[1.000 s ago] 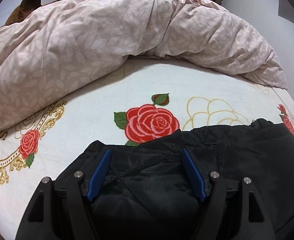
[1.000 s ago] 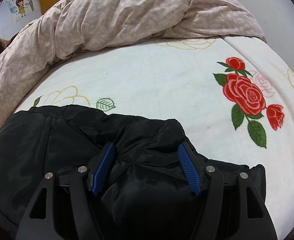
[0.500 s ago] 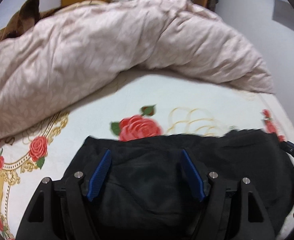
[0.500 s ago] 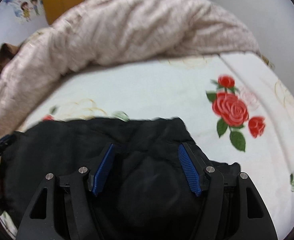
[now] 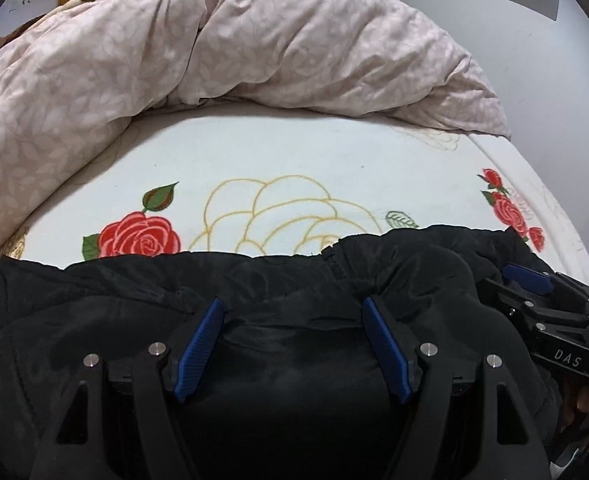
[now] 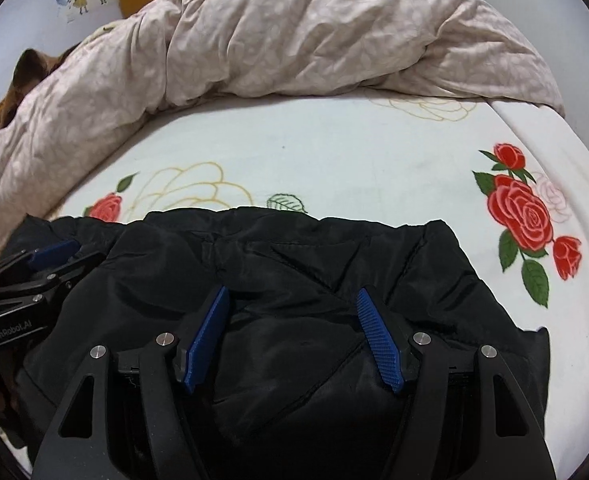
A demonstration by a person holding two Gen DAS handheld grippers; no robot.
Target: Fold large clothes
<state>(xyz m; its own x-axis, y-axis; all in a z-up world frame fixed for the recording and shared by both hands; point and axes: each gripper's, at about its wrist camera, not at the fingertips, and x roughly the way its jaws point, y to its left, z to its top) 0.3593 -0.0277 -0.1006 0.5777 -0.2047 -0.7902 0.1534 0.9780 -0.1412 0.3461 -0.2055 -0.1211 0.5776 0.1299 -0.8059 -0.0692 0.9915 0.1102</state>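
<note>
**Both tongs draw together over the folded jacket**

We now work with the black jacket (image 5: 294, 280) bunched low on the rose-printed bed sheet (image 5: 294, 160), its far edge lying just short of the outlined yellow flower. A second ago each wrist view showed only its own tongs; now the right tongs (image 5: 528, 278) show at the right edge of the left view, and the left tongs (image 6: 50, 254) at the left edge of the right view. So we have swung the two ends of the garment toward each other, and the jacket sits more compact than it did.

Our left tongs (image 5: 294, 336) stand spread, with padded black cloth lying between and under the blue pads but not pinched. Our right tongs (image 6: 292, 330) are likewise spread wide over the fabric, gripping nothing that we can see.

We judge that a fold has just been laid down and let go. The bundle looks puffy and may spring back, so pressing it flat seems the sensible follow-up. The pink duvet (image 6: 294, 40) stays heaped well beyond, clear of the work.
</note>
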